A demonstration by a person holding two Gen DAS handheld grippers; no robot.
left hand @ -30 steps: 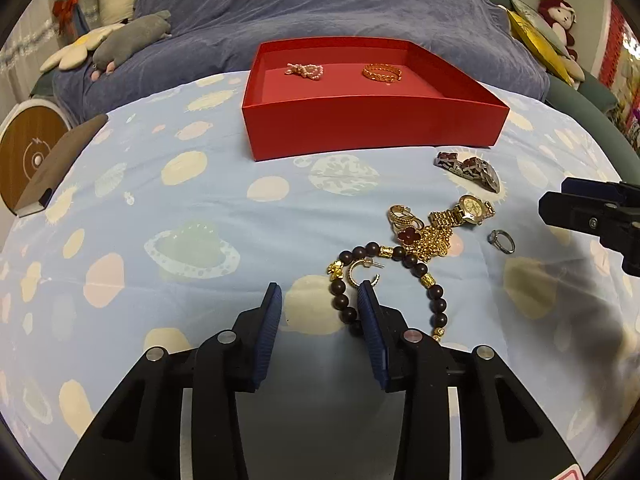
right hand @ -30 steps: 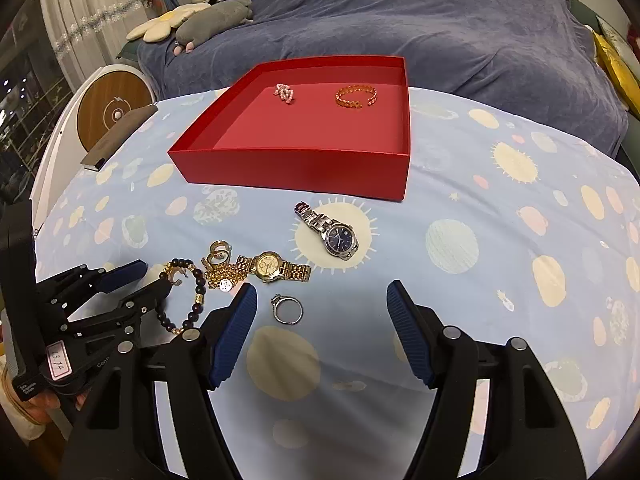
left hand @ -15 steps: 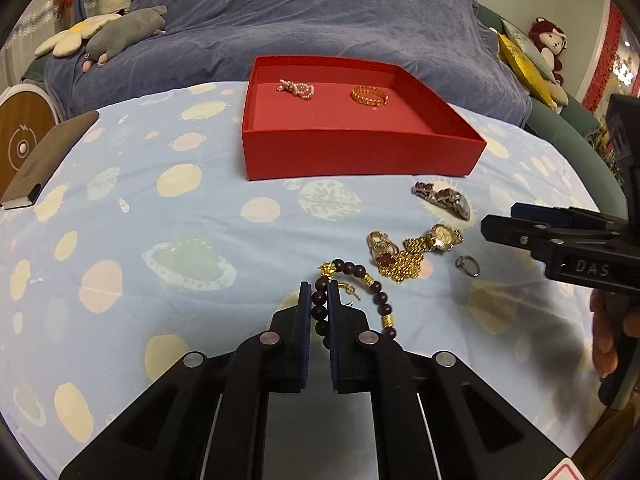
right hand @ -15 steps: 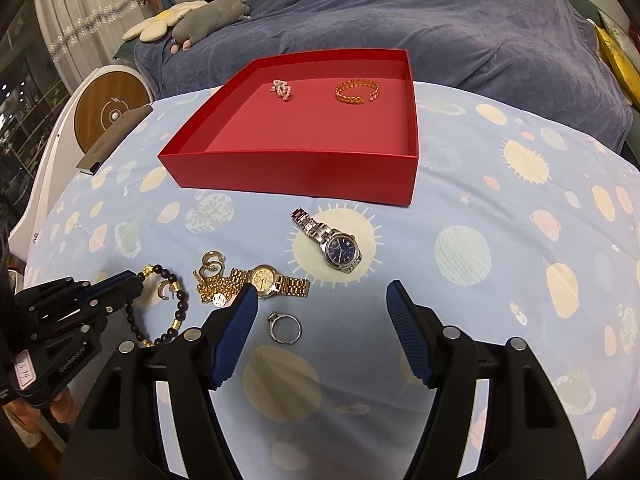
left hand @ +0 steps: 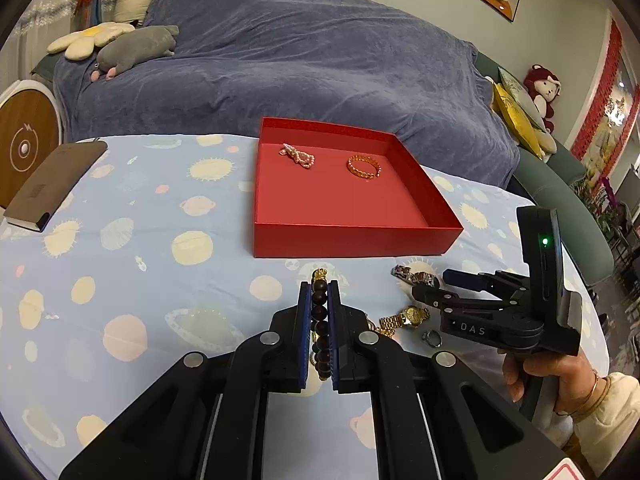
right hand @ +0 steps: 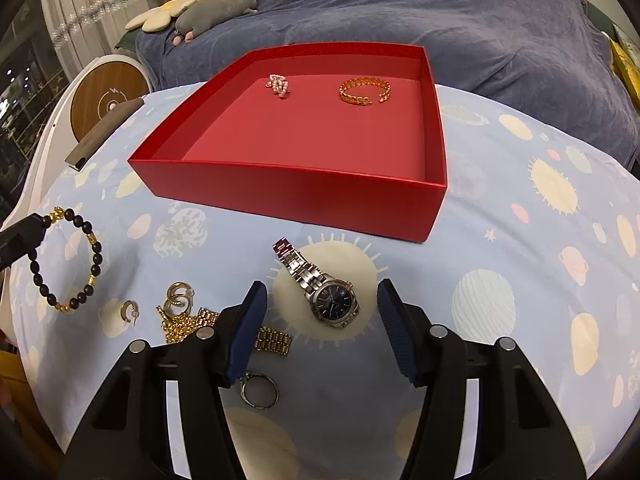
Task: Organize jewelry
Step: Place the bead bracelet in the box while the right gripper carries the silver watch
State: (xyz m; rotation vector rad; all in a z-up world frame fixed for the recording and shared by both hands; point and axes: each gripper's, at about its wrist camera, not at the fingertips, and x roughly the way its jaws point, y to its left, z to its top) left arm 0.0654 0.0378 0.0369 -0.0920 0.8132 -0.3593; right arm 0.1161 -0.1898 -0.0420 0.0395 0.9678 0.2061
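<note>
Left gripper (left hand: pixel 319 300) is clamped on the bead bracelet (right hand: pixel 68 258), lifted off the cloth (right hand: pixel 500 240). Right gripper (right hand: pixel 320 320) is closing over the silver watch (right hand: pixel 320 284) — nothing gripped yet. Red box (right hand: pixel 296 184) holds two pieces; two watches outside.
</note>
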